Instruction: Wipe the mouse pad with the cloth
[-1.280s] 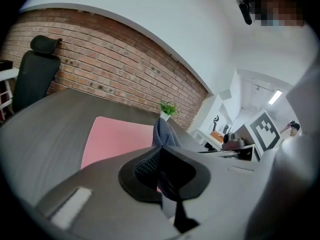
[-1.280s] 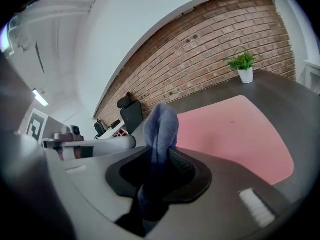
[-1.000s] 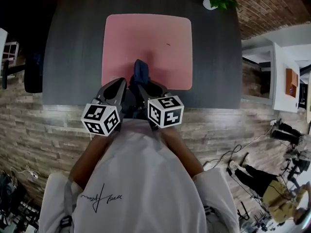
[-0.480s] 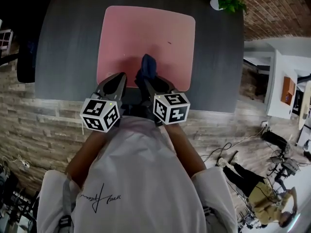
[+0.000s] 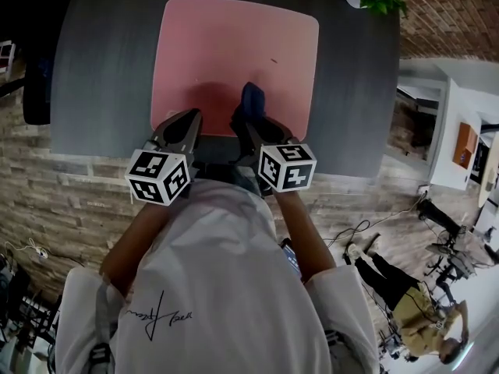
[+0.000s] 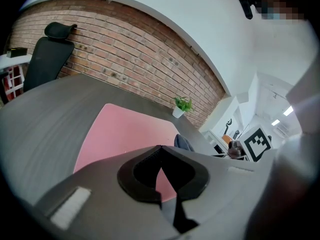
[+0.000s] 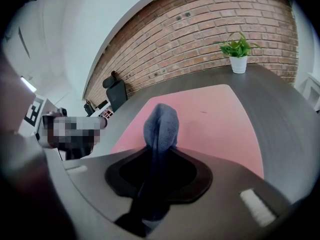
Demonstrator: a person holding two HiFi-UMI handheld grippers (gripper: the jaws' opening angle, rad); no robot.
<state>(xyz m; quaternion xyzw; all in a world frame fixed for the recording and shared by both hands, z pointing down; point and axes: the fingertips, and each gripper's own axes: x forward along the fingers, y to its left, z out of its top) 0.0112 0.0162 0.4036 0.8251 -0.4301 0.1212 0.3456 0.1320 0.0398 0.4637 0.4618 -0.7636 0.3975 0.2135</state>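
Furniture is counted first: one dark grey wood-grain table [image 5: 101, 68], with one black high-backed office chair [image 6: 47, 54] set at its left end against the brick wall. One pink rectangular mouse pad with rounded corners [image 5: 226, 45] is laid flat on the middle of the table. Two grey hand-held two-jaw grippers are seen at the pad's near edge. The left gripper [image 6: 160, 148] is clenched on nothing, its tips met above the pad's near left part. The right gripper [image 7: 157, 151] is clamped on one bunched dark blue cloth [image 7: 161, 121], which is held upright over the near part of the pad, right of its middle. One small green plant in a white pot [image 7: 238, 54] is stood at the table's far right corner.
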